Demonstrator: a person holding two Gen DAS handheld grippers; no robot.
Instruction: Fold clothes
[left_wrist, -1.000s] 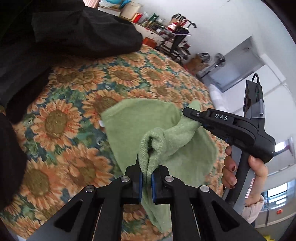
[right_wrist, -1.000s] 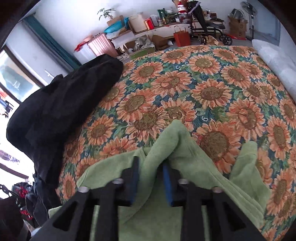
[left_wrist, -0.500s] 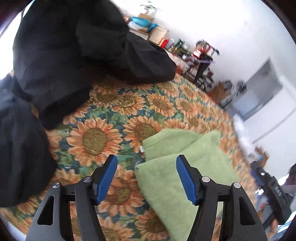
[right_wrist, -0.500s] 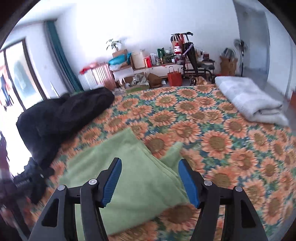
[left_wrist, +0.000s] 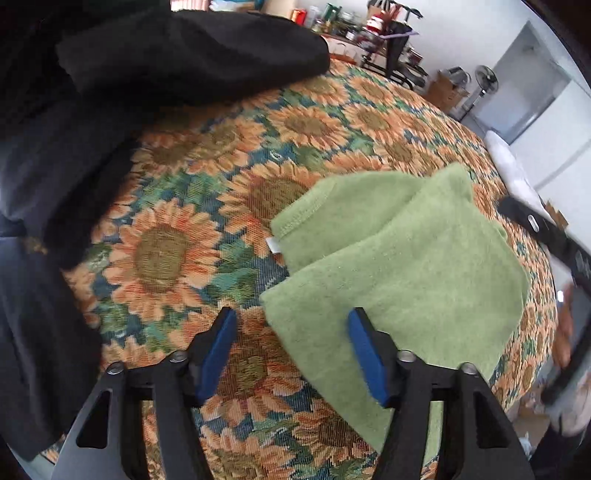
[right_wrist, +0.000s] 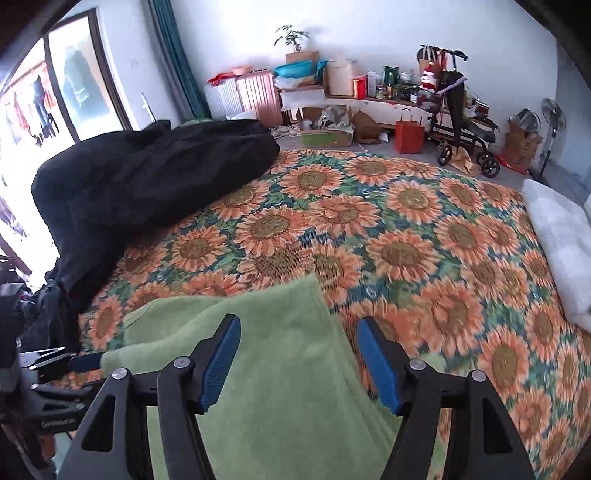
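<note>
Black left gripper (left_wrist: 291, 347), right gripper (right_wrist: 299, 354): blue ribbed pads, silver screws

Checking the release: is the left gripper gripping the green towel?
No, the left gripper is open, and the green towel lies flat on the bedspread.

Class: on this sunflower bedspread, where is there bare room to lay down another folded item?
Free: the bedspread between the green towel, black clothes and white bedding. Crowded: the black pile's side and the towel beneath both open grippers.

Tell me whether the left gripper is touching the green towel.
Cannot tell. In the left wrist view the left gripper is open over the green towel's near corner, but no contact or gap shows plainly.
</note>
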